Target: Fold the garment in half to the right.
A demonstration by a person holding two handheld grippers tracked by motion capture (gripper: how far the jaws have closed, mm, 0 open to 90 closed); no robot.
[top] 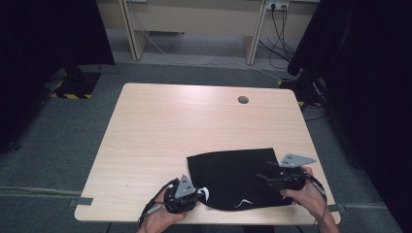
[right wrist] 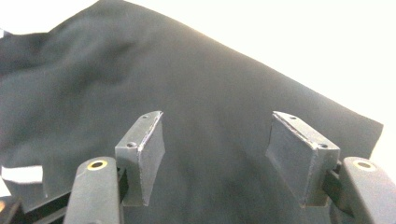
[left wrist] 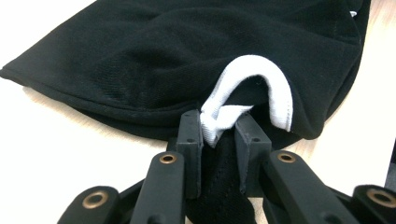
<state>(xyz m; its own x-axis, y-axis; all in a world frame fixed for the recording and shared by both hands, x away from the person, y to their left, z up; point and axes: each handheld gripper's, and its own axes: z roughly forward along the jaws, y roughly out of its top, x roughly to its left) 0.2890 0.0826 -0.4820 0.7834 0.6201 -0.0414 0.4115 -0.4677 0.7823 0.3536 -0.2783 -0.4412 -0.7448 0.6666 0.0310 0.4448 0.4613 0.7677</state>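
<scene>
On the left, the left gripper (top: pixel 190 196) sits at the near-left corner of the black garment (top: pixel 233 177), which lies folded flat on the near-right part of the wooden table (top: pixel 160 126), its front edge almost at the table's near edge. In the left gripper view the jaws are pinched together on the white trim (left wrist: pixel 243 93) (a collar or cuff edge, by the look of it) with a fold of black cloth bunched between them. The hold takes in little more than that thin band, so a hard pull could, I judge, let it slip out, or drag only the top layer and pull the fold apart. Since the cloth lies so near the table edge, a tug toward the person could also slide it off. Moving right, the middle of the garment is smooth and bare of anything else. On the right, the right gripper (top: pixel 280 180) hovers at the garment's right edge with its jaws spread wide and nothing between them; in its own view the black cloth (right wrist: pixel 196 116) lies flat beneath. If it closes from above on flat fabric it may catch several layers or none. Farther back, a small round cable hole (top: pixel 243 100) lies well apart, and nothing blocks either hand.
</scene>
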